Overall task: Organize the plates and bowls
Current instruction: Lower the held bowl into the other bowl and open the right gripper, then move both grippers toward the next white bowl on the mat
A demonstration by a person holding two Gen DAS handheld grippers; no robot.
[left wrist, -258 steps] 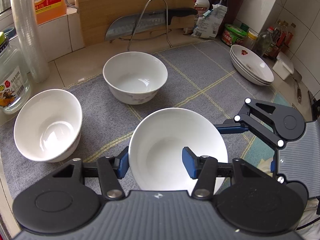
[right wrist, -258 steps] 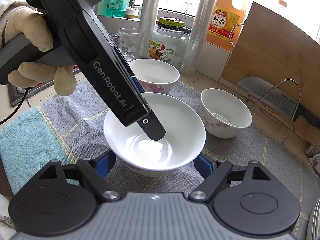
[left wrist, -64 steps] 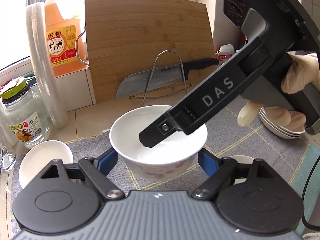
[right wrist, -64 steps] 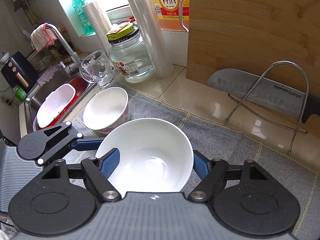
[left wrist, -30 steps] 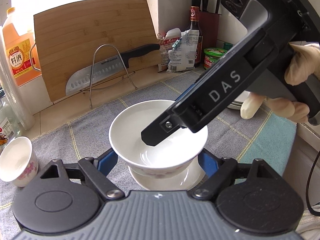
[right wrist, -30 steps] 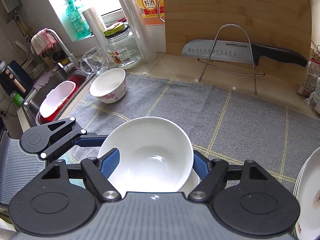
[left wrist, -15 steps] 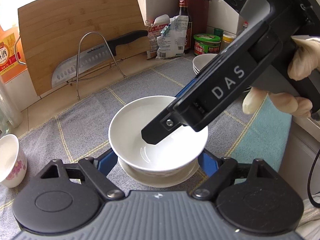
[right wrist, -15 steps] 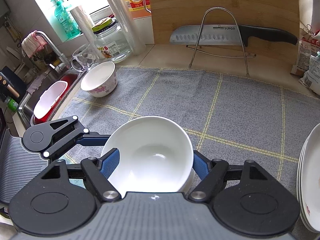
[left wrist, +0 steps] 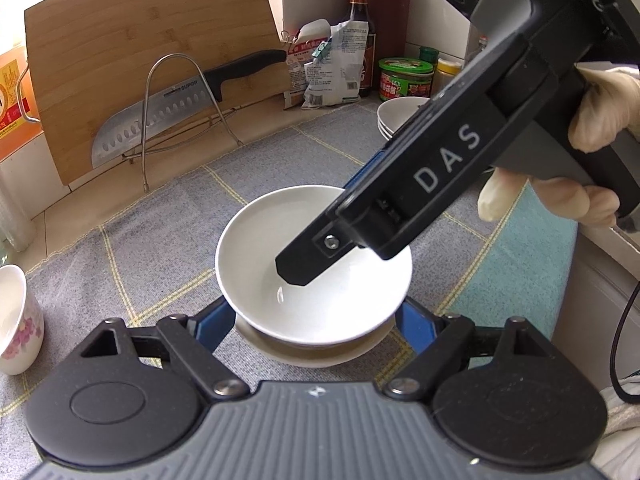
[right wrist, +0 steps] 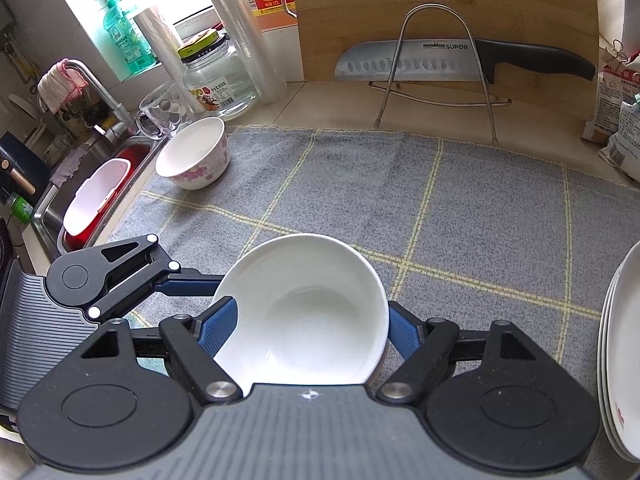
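3 bowls: all on the grey mat, 2 of them now coming together in front.
Far left: floral bowl alone near the sink edge, upright, well apart from the others.
Left gripper: jaws spread wide, blue pads pressed to either side of the top bowl, apparently clamping it across its body.
Top bowl: upright with a slight tilt, sunk into the lower bowl; only a thin rim of the lower one showing beneath. Fully seated or a hair above, cannot tell.
Right gripper: jaws also wide, 1 finger reaching over the bowl's hollow in the left wrist view, the other beyond its far side; gripping or merely steadying, cannot tell.
Far right: stack of plates at the mat's edge, untouched.
Changed: 1 second back, clear daylight between the 2 bowls; half a second back, less; now almost none. Both grippers kept the same hold throughout the descent.
Meaning: nesting of 2 bowls probably done bar the release. Likely next, an easy opening of both jaws, then the floral bowl. Risk: a tilted set-down rocking or chipping a rim.
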